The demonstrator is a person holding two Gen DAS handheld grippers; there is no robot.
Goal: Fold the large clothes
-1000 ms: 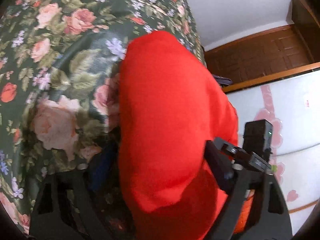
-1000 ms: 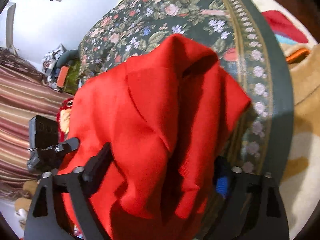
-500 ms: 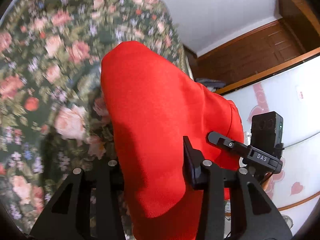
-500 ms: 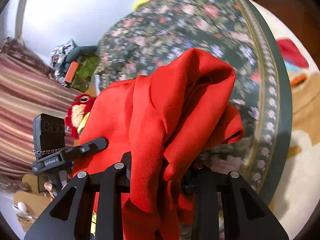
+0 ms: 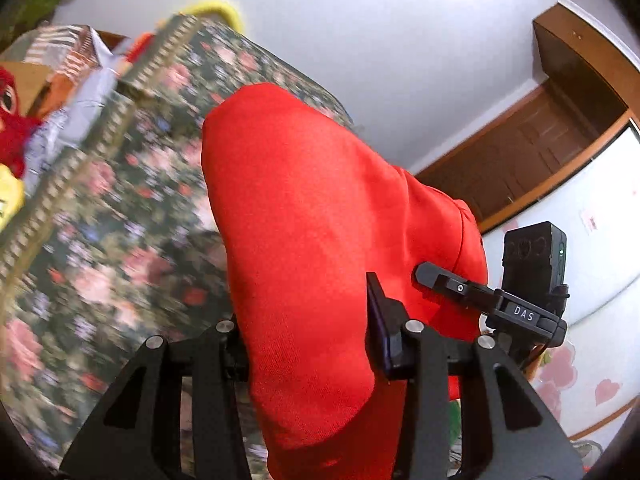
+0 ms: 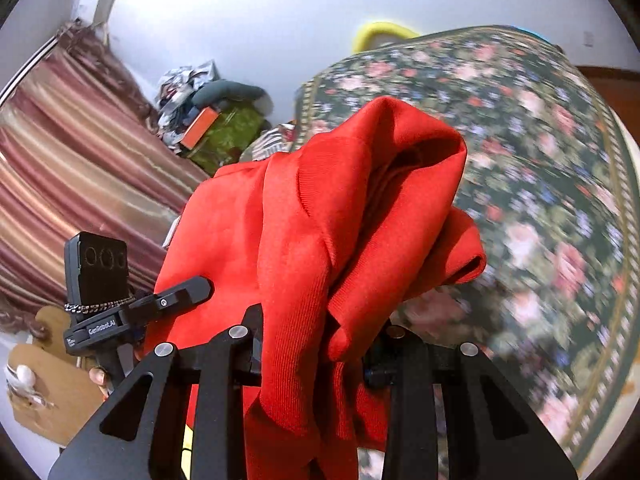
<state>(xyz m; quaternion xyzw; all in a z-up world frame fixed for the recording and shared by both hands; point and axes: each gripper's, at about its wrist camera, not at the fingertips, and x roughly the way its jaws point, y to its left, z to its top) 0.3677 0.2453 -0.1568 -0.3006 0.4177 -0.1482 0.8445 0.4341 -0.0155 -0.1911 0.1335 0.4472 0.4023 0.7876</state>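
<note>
Jaws of the left gripper [image 5: 308, 344] and right gripper [image 6: 320, 344] each clamp bunched red garment [image 5: 320, 208], floral bedspread [image 6: 540, 200] at two o'clock.

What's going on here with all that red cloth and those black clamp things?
A person is folding a large red garment over a bed with a floral bedspread. They hold a two-finger tool in each hand. The left hand-held gripper is clamped on one part of the cloth, and the right hand-held gripper is clamped on a bunched, ribbed part of it. The garment hangs from both, raised above the bedspread, so no fold is laid down yet.
</note>
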